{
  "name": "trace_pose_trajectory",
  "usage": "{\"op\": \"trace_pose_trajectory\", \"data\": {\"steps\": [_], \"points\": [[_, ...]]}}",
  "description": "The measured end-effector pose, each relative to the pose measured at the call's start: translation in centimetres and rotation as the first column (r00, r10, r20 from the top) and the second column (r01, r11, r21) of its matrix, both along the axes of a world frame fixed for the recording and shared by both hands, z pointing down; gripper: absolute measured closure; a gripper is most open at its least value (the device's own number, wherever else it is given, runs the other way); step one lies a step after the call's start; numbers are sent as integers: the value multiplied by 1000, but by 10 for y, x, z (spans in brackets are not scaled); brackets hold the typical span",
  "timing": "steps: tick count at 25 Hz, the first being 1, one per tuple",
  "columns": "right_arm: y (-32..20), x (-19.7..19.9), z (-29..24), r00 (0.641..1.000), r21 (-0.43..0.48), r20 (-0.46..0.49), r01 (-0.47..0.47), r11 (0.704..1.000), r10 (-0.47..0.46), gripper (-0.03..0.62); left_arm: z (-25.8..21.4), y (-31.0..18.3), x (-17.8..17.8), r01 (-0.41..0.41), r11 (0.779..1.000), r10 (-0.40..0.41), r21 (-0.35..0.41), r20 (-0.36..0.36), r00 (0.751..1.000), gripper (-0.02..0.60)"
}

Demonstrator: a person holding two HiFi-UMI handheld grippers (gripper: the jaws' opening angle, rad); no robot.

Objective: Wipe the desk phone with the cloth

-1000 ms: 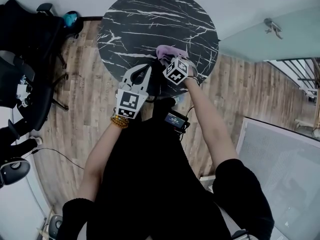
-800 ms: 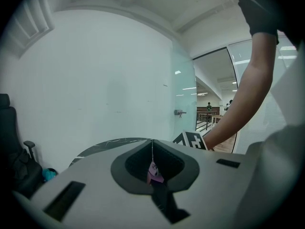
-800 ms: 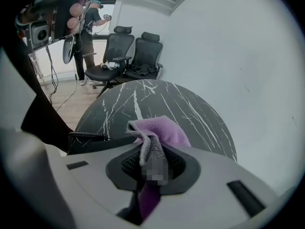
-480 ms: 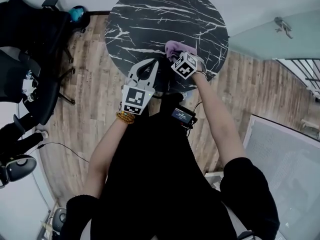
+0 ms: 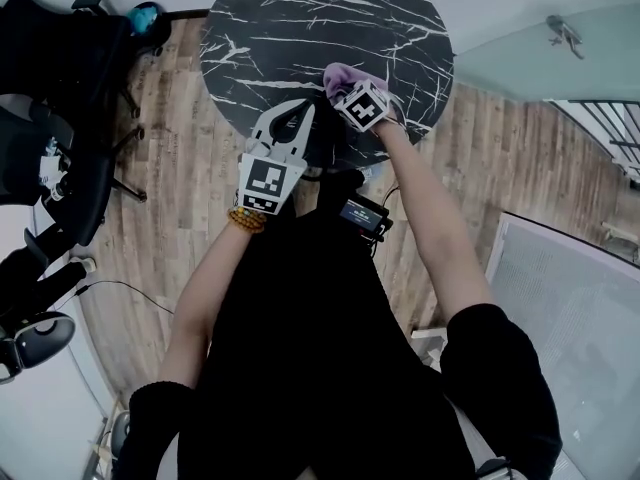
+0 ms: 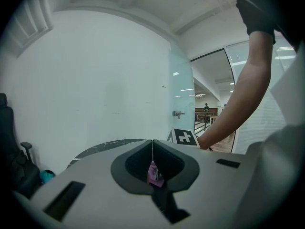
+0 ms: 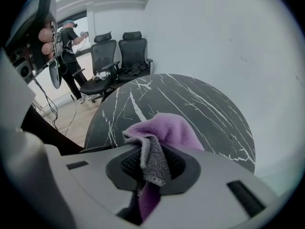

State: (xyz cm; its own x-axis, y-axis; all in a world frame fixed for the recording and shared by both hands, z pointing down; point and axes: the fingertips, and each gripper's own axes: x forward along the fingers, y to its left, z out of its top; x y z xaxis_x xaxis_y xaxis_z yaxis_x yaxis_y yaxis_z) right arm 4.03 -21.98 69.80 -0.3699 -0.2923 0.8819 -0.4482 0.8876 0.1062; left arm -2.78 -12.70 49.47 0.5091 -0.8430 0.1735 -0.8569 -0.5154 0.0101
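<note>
The cloth [image 7: 164, 130], pinched in the right gripper [image 7: 151, 161], should be drawn flat across the phone [image 5: 325, 153]; the left gripper [image 6: 152, 144] is closed empty.

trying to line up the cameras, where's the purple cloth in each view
Head view: purple cloth upper centre, at the tip of the right gripper.
Left gripper view: a pink sliver, likely the cloth, low centre, in the hollow below the left gripper and its closed jaws.
Right gripper view: centre, clamped in the jaws.
Shared landmark: black marble table.
</note>
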Motion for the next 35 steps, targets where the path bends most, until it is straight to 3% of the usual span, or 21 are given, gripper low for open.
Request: {"op": "trace_pose_trajectory", "data": {"steps": [15,35], "points": [[6,0,5,995,-69,-42,-95,993,93,531,3,0,0,-11,1000,11,-16,-6,1000,563],[30,-2,16,991,-101,-25,-130,986,128,531,10,8,-1,-30,999,30,-30,7,1000,563]]}}
